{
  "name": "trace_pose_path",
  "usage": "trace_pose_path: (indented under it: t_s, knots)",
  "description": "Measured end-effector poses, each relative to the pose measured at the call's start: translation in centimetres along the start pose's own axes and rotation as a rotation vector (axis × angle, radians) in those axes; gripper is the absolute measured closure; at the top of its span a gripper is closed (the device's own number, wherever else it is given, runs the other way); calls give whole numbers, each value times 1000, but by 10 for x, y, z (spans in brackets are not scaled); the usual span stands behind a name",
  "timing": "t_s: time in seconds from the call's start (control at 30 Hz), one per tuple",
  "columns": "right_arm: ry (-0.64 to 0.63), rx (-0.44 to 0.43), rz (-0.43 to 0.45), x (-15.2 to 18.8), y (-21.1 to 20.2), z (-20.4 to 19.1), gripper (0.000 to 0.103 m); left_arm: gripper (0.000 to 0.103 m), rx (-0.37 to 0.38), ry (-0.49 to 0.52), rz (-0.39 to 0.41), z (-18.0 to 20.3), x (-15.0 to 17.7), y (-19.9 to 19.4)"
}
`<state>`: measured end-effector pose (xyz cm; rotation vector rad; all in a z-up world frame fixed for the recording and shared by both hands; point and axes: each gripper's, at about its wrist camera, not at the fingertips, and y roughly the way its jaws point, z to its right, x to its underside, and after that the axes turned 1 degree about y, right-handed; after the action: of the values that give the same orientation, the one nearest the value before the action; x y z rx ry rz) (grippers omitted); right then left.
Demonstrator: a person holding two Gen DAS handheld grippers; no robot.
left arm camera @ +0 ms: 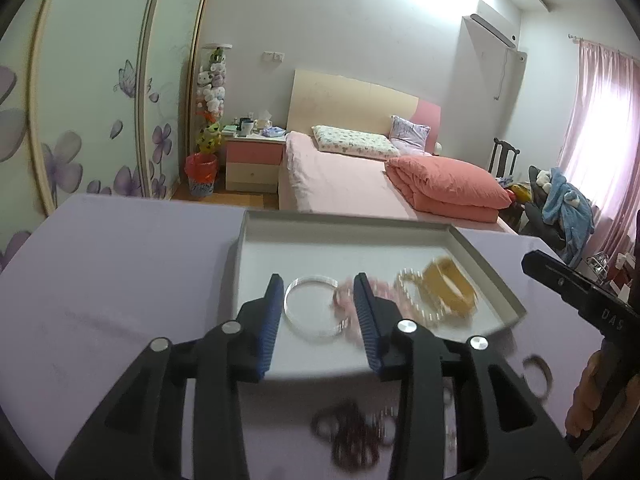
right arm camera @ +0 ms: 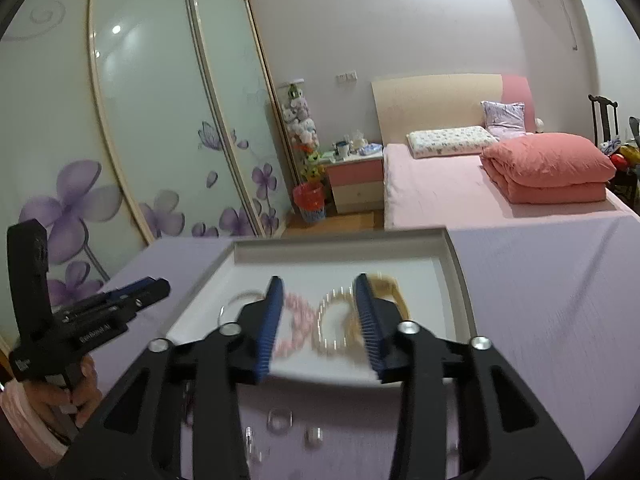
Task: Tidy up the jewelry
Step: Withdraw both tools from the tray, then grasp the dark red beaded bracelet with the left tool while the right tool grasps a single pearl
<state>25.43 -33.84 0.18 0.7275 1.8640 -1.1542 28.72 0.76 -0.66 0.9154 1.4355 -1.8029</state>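
Ribbed blue jaws; glassy round bangle [left arm camera: 314,307]

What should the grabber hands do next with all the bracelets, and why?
Probably lower the left gripper, open and empty, toward the dark beaded bracelet on the purple table. The white tray already holds four bracelets, while this one lies outside it; the right gripper is open too.

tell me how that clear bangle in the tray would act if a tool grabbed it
The clear bangle looks like a rigid hoop, so it probably keeps its shape. Its glossy surface may slip between the pads. Lying flat in the white tray, it likely slides when pushed, and could roll if stood on edge.
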Motion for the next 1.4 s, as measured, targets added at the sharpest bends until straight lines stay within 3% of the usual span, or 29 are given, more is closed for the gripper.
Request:
trace_pose_path:
  t_s: [0.23, 0.33, 0.47, 0.73, 0.93, 1.07, 1.1, 1.17, 1.27, 1.4]
  knots:
    - [2, 36, -79, 39, -32, -6, 60, 62, -11, -19, -54, -5, 41, -33]
    - [5, 65, -94, 54, -49, -7, 50, 57, -17, -24, -74, -5, 55, -44]
    - [15, 103, -110, 74, -72, -6, 48, 55, -14, -18, -119, 3, 67, -46]
    - [86, 159, -155, 103, -86, 9, 48, 55, -52, 33, -208, 26, 74, -17]
    - [114, 158, -163, 109, -86, 15, 48, 55, -77, 25, -317, 30, 74, 15]
    - [109, 141, -166, 108, -82, 11, 48, 54, -112, 60, -330, 37, 71, 25]
    - [107, 135, -170, 108, -81, 9, 48, 56, -114, 69, -331, 38, 70, 27]
    - [106, 122, -176, 108, -79, 6, 48, 84, -89, 80, -327, 41, 70, 27]
    - [99, 105, -185, 108, -76, 0, 48, 90, -80, 94, -323, 44, 70, 26]
    - [85, 84, -200, 108, -73, -8, 48, 93, -54, 37, -312, 30, 70, 17]
